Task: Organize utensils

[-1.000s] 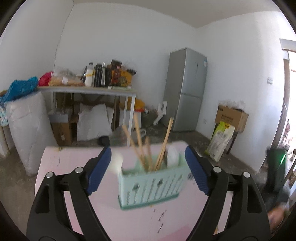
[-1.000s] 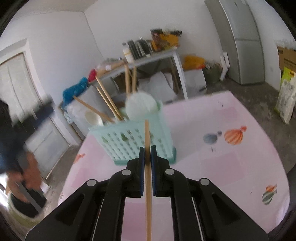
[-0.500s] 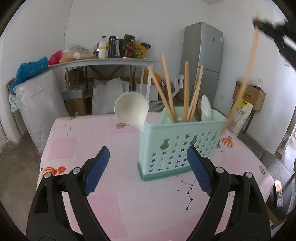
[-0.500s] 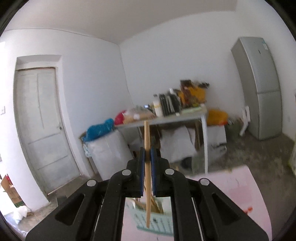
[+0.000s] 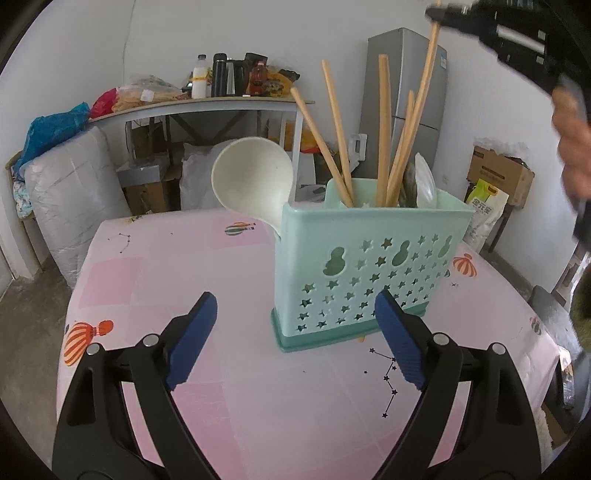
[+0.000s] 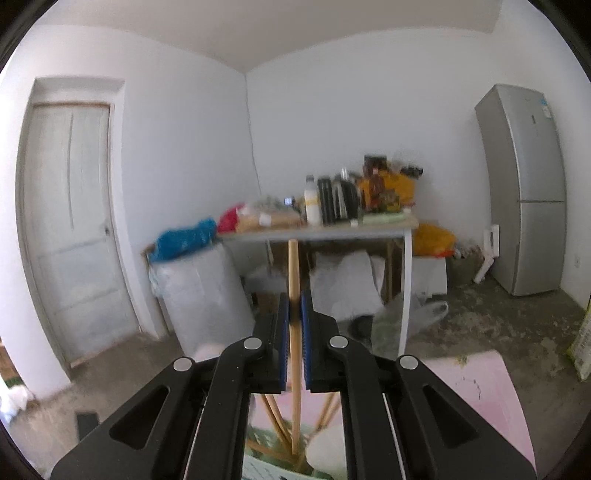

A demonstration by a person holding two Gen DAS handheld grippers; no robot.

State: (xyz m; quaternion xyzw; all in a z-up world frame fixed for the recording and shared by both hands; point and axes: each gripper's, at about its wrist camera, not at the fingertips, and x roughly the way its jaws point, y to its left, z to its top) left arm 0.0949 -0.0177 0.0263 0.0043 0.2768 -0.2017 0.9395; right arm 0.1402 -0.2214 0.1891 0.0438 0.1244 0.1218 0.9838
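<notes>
A mint green utensil caddy stands on the pink table. It holds several wooden chopsticks, a white ladle and other spoons. My left gripper is open and low over the table, its blue fingers either side of the caddy's near base without touching it. High at the top right, my right gripper is shut on one chopstick that slants down into the caddy. In the right wrist view that gripper pinches the upright chopstick above the caddy.
A person's hand holds the right gripper. Beyond the pink table stand a side table with bottles, a grey fridge, a white door, wrapped bundles and cardboard boxes.
My right gripper has risen with the chopstick from table height to above the caddy, tipping its lower end in. My left gripper sank towards the table, open, behind the caddy.
</notes>
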